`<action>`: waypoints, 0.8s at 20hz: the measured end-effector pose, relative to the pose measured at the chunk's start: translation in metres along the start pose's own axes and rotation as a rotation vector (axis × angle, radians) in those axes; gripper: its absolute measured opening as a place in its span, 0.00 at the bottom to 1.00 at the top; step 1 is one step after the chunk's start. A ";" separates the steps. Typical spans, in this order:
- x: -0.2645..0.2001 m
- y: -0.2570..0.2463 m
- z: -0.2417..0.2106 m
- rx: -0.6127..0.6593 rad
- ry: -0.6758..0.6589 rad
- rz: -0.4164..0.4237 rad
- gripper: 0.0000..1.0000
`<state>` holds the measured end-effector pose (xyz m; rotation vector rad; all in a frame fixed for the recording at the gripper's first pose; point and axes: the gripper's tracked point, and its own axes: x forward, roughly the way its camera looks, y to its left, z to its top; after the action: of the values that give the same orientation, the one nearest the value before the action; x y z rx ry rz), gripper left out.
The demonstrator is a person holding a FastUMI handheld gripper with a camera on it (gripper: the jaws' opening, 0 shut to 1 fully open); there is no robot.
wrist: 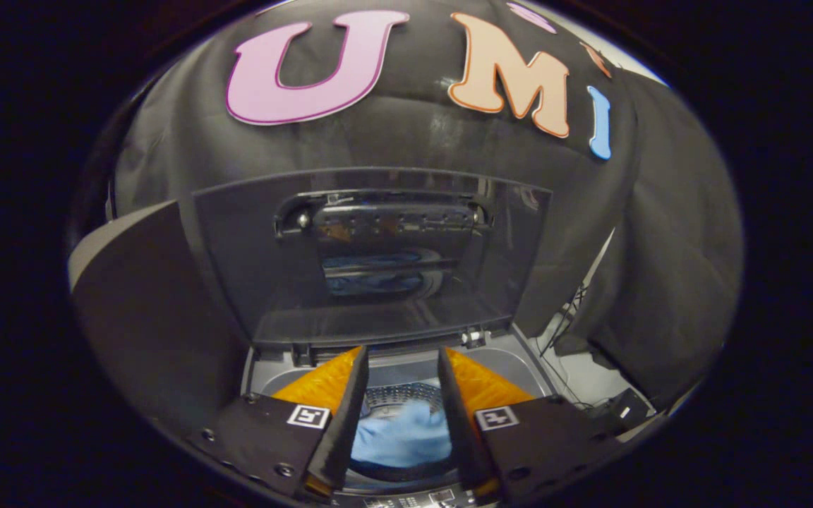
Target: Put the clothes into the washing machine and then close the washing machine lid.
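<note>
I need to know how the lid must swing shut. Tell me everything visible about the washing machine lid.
The washing machine lid stands open, raised nearly upright behind the drum opening, beyond the open claw. It looks like dark, glossy, see-through plastic with a recessed handle near its top edge. Hinges join its lower edge to the machine's rear. Its panel reflects something blue. Nothing else touches it.

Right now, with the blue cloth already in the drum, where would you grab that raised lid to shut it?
Probably the lid by its top free edge, from the front: it stands upright, hinged behind the drum. The gripper hangs open above the blue cloth.
</note>
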<state>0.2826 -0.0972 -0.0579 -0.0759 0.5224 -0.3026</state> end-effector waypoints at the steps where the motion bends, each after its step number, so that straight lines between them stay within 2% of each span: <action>1: -0.003 0.001 0.002 0.009 -0.009 0.009 0.67; 3: -0.006 0.008 0.007 0.018 -0.033 0.042 0.80; 8: -0.030 0.009 0.026 -0.008 -0.101 0.041 0.85; 11: -0.041 0.027 0.047 -0.021 -0.183 0.120 1.00; 16: -0.065 0.024 0.073 -0.078 -0.249 0.115 1.00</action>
<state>0.2719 -0.0546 0.0330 -0.1568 0.2894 -0.1572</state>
